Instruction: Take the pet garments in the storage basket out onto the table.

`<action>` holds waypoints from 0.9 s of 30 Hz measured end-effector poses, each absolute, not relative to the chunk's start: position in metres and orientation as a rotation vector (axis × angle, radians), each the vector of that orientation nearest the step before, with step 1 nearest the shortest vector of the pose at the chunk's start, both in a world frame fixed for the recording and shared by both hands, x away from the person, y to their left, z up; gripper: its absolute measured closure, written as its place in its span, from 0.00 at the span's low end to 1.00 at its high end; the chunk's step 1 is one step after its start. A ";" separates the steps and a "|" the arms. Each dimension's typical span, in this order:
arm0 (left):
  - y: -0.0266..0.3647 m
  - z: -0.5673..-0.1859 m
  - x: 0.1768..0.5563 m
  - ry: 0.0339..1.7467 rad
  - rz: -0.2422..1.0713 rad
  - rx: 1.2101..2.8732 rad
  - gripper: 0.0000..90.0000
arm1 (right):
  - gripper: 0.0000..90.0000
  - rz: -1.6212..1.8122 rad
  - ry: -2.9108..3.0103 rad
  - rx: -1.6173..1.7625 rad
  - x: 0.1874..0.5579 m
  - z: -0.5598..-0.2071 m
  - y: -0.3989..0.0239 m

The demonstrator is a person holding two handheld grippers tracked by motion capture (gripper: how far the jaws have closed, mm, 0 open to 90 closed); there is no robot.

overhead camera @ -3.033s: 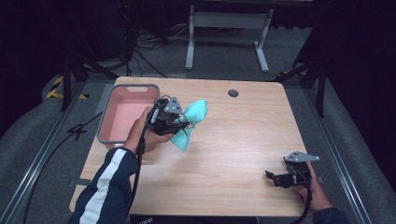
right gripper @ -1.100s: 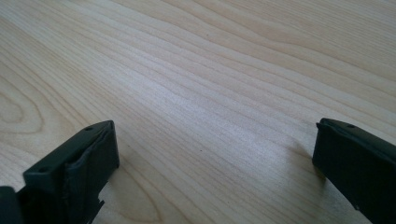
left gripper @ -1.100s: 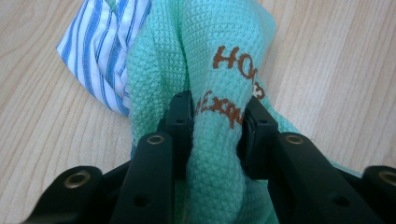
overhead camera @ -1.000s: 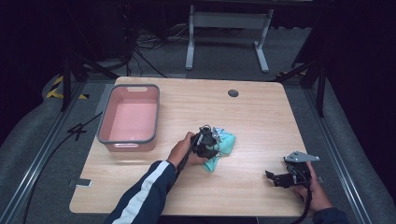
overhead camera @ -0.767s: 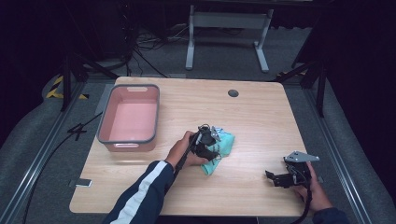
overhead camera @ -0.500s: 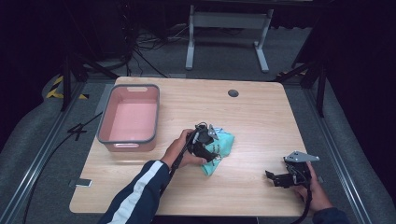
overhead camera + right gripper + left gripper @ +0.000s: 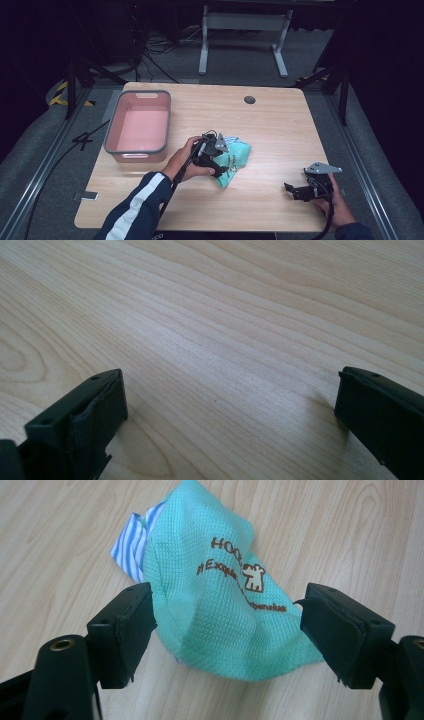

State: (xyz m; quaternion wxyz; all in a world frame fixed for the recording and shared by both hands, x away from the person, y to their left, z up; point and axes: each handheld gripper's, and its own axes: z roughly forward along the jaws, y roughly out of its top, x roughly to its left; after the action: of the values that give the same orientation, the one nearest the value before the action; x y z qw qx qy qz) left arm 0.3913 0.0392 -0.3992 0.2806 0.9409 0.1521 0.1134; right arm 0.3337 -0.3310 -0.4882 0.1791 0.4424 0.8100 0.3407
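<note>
Pink bin [image 7: 138,150] sits far left on the table [image 7: 280,125], open side up, nothing visible inside; it's well apart from the work, so it blocks nothing.

Centre: green cloth bag [image 7: 235,160] lies crumpled flat on the wood, near the table's middle, printed side up. In the left gripper view the bag [image 7: 225,610] shows a striped blue-white edge [image 7: 127,552] poking out at its far-left corner — looks like a lining or a second piece tucked under, can't tell which. Left gripper [image 7: 225,630] hangs just above and near of the bag with jaws apart; they've just been opening, and the pads straddle the cloth without pressing on it. Read: this is a release — the bag rests on the table under its own weight, nothing clamped. In the high view the left gripper [image 7: 212,152] covers the bag's left edge, hand wrapped round the body.

Right: right gripper [image 7: 300,191] is parked near the near-right corner, jaws wide apart over bare wood [image 7: 225,340], holding nothing, well apart from the bag. Likely just idle, kept out of the left hand's path.

Far side: dark cable grommet [image 7: 249,99] in the tabletop, irrelevant. No obstacle between bag and bin — a clear straight run left if the bag goes there.
</note>
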 end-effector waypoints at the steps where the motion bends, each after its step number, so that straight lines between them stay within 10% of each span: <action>1: 0.041 -0.398 0.390 0.391 0.304 2.523 0.25 | 0.01 0.961 2.291 1.247 0.334 -0.488 -0.331; 27: 0.112 -0.408 0.351 0.348 0.465 2.603 0.23 | 0.01 0.963 2.290 1.249 0.334 -0.488 -0.331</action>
State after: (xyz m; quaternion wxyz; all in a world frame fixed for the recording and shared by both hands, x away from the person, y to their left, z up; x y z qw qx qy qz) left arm 0.3512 0.1115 -0.4082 0.2351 0.9486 0.1270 0.1694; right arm 0.3338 -0.3310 -0.4882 0.1794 0.4420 0.8101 0.3408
